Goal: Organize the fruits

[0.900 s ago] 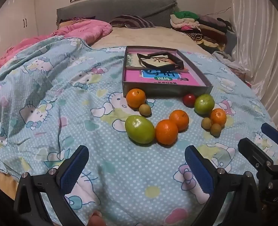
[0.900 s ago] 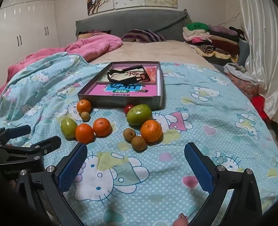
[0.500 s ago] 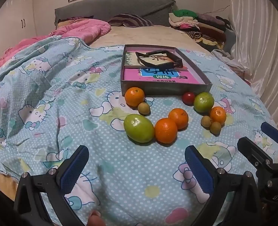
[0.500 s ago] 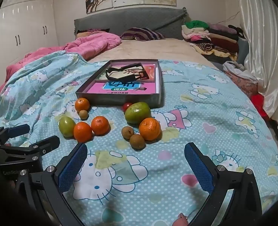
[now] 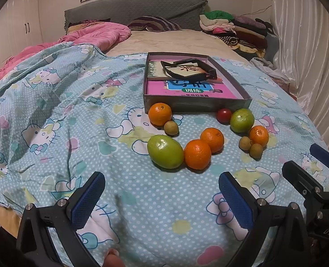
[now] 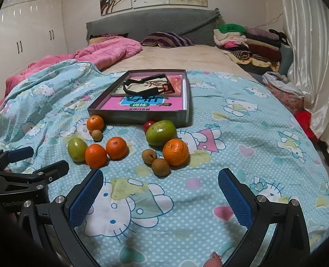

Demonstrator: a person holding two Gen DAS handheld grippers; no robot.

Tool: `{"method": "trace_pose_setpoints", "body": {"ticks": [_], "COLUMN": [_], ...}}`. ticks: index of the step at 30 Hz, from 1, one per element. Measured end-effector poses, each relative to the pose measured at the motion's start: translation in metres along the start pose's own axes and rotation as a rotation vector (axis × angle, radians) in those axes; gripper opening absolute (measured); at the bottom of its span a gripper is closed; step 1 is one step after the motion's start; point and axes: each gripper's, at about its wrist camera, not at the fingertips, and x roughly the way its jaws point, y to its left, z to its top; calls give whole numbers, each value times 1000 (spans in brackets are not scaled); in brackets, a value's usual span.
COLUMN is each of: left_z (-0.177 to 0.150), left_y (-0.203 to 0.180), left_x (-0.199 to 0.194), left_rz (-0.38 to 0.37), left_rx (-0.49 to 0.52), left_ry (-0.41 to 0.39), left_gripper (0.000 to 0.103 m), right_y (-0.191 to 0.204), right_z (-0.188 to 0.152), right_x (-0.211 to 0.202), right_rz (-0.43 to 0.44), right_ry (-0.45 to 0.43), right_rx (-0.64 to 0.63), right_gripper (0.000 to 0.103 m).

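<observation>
On the cartoon-print blue bedspread [image 5: 75, 115], both tongs gape empty: left gripper [image 5: 162, 198] should straddle the oval green fruit [image 5: 165, 148] squarely, right gripper [image 6: 161, 194] the round orange tangerine [image 6: 175, 152].

Both grippers open and empty, side by side

Left gripper [image 5: 160, 197] and right gripper [image 6: 160, 197] tilt downward with blue pads spread wide; a fingertip [image 5: 112, 258] shows beneath the left.

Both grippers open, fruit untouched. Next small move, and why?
Probably ease the right gripper forward and down toward the nearest brown fruit. It lies loose on the blanket just ahead of the open jaws; the left gripper holds nothing, and no fruit is in the box yet.
</observation>
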Motion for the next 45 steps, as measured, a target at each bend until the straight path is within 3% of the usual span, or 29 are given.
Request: {"method": "trace_pose_setpoints", "body": {"ticks": [33, 45], "left_z": [0, 5], "left_y": [5, 27], "left_x": [1, 17], "left_rz": [3, -7], "left_rx": [1, -17], "left_ry": [4, 50], "left_gripper": [103, 103], "right_y": [-2, -6], "right_z": [-2, -4], "right_x": [5, 19], "right_rz": [-15, -19], "right_ry": [17, 55], "right_rx": [5, 12], "right_gripper": [103, 103]}}
